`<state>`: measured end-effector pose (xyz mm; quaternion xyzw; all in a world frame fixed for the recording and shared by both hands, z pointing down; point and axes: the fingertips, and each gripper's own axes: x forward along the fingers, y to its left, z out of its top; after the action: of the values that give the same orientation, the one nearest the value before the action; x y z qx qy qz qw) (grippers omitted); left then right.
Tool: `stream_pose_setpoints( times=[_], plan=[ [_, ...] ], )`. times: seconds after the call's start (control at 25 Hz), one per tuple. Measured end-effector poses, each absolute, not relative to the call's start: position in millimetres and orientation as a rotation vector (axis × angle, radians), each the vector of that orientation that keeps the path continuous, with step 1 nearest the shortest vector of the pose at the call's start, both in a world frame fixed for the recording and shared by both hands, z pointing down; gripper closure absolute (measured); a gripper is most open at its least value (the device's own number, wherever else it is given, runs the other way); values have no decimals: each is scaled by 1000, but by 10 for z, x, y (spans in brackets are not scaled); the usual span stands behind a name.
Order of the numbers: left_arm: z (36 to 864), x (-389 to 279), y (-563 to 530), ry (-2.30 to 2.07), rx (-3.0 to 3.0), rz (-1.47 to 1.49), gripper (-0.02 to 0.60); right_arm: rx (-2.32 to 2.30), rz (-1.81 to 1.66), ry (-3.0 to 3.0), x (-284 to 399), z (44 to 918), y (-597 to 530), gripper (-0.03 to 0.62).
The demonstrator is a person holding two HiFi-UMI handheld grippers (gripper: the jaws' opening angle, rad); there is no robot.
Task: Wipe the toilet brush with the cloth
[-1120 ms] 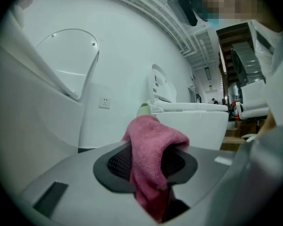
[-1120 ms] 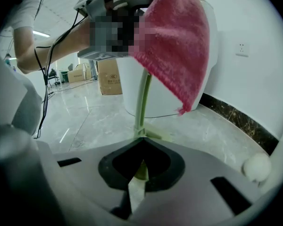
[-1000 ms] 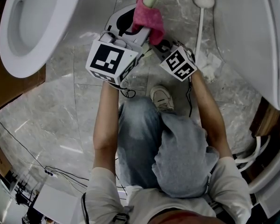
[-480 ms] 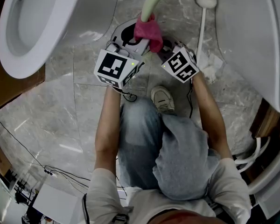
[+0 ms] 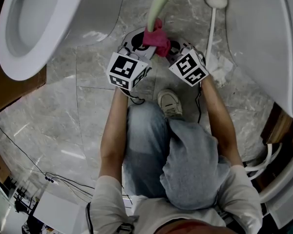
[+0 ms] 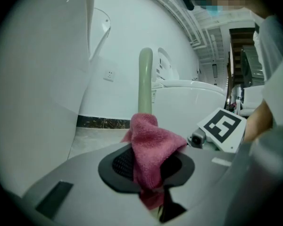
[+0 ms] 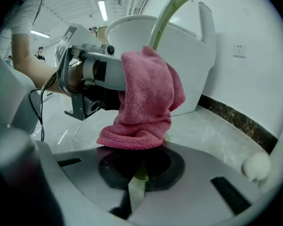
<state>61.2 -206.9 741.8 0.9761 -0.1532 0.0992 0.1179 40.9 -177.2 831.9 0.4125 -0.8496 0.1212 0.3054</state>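
Observation:
The toilet brush's pale green handle (image 5: 158,6) stands up from the floor between two toilets. A pink cloth (image 5: 155,37) is wrapped round its lower part. My left gripper (image 5: 145,42) is shut on the cloth (image 6: 151,149), with the handle (image 6: 145,79) rising behind it; its jaws have just been closing with the cloth between them. My right gripper (image 5: 172,48) is shut on the brush's stem (image 7: 137,182) just below the cloth (image 7: 148,98). The brush head is hidden.
A white toilet bowl (image 5: 34,23) is at the upper left and another toilet (image 5: 263,38) at the right. A white stick with a round end (image 5: 212,13) and crumpled paper (image 5: 219,65) lie by the right toilet. The person's shoe (image 5: 169,103) is below the grippers.
My left gripper slid the cloth down the handle toward the right gripper, so more green handle shows above it. The right gripper stayed where it was.

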Motion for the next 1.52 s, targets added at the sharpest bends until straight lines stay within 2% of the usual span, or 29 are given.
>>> stream_pose_setpoints(
  times=[0.52,1.16,1.52],
  plan=[
    [7557,600,-2027,-454,2850,389,503,1089,319,-2245,403,8322,-1773,602],
    [6571,614,-2248,-525,2974,207,495,1095,316,-2236,417,8291,-1783,602],
    [5982,598,-2330,-565,3014,48,436,1103,320,-2228,412,8277,-1776,602]
  ],
)
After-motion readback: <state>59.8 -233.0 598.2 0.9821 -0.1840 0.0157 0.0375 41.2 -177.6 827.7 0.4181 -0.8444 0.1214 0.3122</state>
